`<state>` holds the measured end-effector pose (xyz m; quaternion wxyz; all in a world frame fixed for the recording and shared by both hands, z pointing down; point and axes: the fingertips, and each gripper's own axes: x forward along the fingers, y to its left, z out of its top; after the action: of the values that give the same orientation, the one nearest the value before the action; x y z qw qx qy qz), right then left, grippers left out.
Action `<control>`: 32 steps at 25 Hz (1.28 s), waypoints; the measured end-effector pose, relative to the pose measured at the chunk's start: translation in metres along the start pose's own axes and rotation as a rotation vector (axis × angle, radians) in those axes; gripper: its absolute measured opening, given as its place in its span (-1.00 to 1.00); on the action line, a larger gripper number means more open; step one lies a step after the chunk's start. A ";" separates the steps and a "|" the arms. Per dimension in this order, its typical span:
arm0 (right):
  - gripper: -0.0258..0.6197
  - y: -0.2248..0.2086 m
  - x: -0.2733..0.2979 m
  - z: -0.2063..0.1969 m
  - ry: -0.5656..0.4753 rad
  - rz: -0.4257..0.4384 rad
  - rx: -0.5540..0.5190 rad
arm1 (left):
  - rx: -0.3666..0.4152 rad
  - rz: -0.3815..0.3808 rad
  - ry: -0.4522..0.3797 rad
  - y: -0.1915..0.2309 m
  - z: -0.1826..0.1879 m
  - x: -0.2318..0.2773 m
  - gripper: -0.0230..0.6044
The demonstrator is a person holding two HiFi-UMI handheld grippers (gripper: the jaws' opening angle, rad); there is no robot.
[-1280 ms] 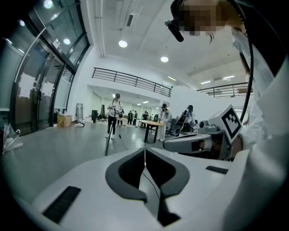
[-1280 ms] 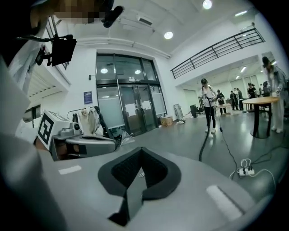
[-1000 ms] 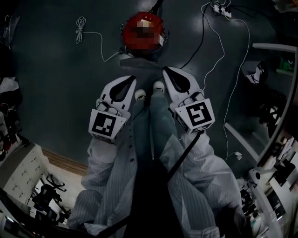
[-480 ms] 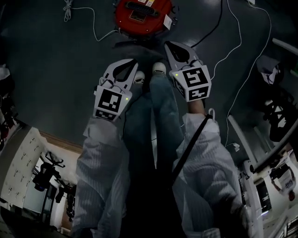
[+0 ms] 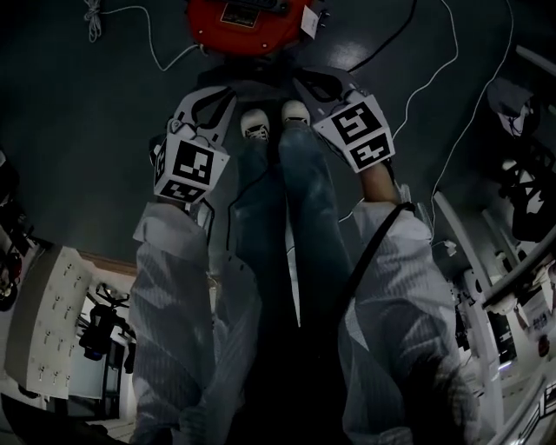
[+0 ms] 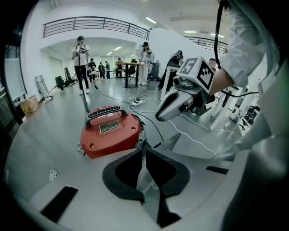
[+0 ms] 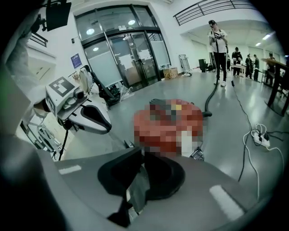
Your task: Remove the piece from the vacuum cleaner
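Note:
The red canister vacuum cleaner [image 5: 248, 22] sits on the grey floor at the top edge of the head view, with a black handle on its lid [image 6: 104, 111]. It also fills the middle of the right gripper view [image 7: 169, 122], and a black hose [image 7: 211, 97] leads away from it. My left gripper [image 5: 228, 89] hovers just short of its near-left side, shut and empty. My right gripper [image 5: 304, 80] hovers by its near-right side, also shut with nothing between the jaws. Each gripper shows in the other's view: the right gripper [image 6: 159, 117] and the left gripper [image 7: 108, 128].
White cables [image 5: 434, 78] and a power strip [image 7: 262, 135] lie on the floor to the right. The person's shoes [image 5: 256, 126] stand right before the vacuum. Equipment racks [image 5: 521, 182] line the right side. People stand far off in the hall [image 6: 81, 63].
Both grippers have dropped and moved in toward the vacuum, which has slid to the top edge of the head view. Both pairs of jaws stay shut.

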<state>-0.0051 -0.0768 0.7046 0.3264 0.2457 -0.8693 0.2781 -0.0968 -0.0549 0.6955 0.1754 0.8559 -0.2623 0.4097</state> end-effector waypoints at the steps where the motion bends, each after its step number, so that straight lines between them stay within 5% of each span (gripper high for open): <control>1: -0.92 -0.005 0.000 0.004 -0.014 -0.015 0.009 | 0.040 -0.009 0.011 0.001 0.001 0.004 -0.89; 4: -0.91 -0.025 0.009 0.026 -0.071 -0.072 0.017 | 0.206 -0.070 0.079 -0.003 -0.006 0.019 -0.80; 7: -0.65 -0.038 0.028 0.044 -0.057 -0.068 0.036 | 0.337 -0.116 0.144 -0.007 -0.019 0.032 -0.36; 11: -0.54 -0.053 0.049 0.049 0.002 -0.155 0.081 | 0.478 -0.085 0.191 0.005 -0.030 0.043 -0.18; 15: -0.38 -0.060 0.059 0.042 0.029 -0.209 0.206 | 0.580 -0.148 0.267 0.000 -0.053 0.058 -0.15; 21: -0.34 -0.064 0.061 0.041 0.050 -0.230 0.272 | 0.538 -0.186 0.343 -0.011 -0.082 0.075 -0.18; 25: -0.29 -0.066 0.061 0.041 0.053 -0.221 0.280 | 0.463 -0.177 0.376 -0.022 -0.095 0.076 -0.78; 28: -0.27 -0.067 0.061 0.041 0.057 -0.232 0.278 | 0.349 -0.159 0.364 -0.024 -0.095 0.075 -0.88; 32: -0.27 -0.069 0.061 0.041 0.055 -0.240 0.282 | 0.346 -0.155 0.383 -0.029 -0.098 0.071 -0.89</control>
<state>-0.0216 -0.1680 0.7442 0.3431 0.3832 -0.7770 0.3628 -0.1015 -0.0029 0.8086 0.1039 0.7977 -0.0841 0.5881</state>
